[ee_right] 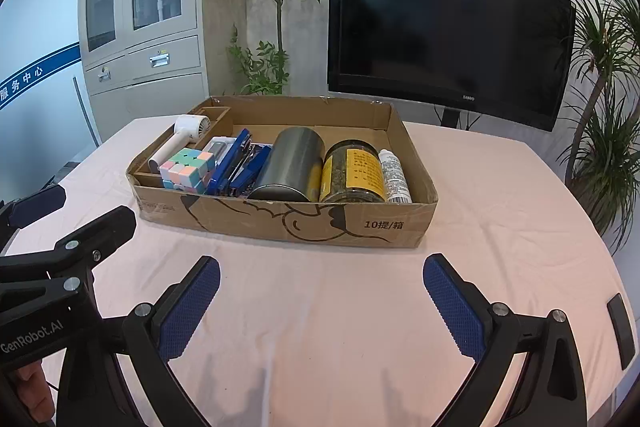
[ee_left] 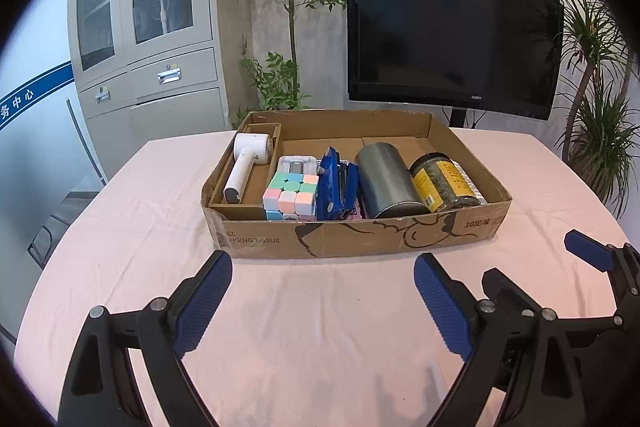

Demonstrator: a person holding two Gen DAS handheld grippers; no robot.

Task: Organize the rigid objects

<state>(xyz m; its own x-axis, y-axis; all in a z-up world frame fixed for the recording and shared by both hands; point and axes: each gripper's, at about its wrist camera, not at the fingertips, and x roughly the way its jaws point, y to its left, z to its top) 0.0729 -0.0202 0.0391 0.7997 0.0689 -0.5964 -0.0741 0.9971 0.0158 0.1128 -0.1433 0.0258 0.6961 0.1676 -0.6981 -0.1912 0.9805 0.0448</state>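
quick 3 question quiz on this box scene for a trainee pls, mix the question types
1. True or false: the left gripper is holding the cube.
2. Multiple choice: what lies directly between the stapler and the jar in the box? A) fan B) metal can C) white bottle
3. Fill in: the fan lies in a narrow cardboard ____ at the box's left end.

Key
1. False; both it and the right gripper are open over the cloth, holding nothing.
2. B, the metal can.
3. Compartment.
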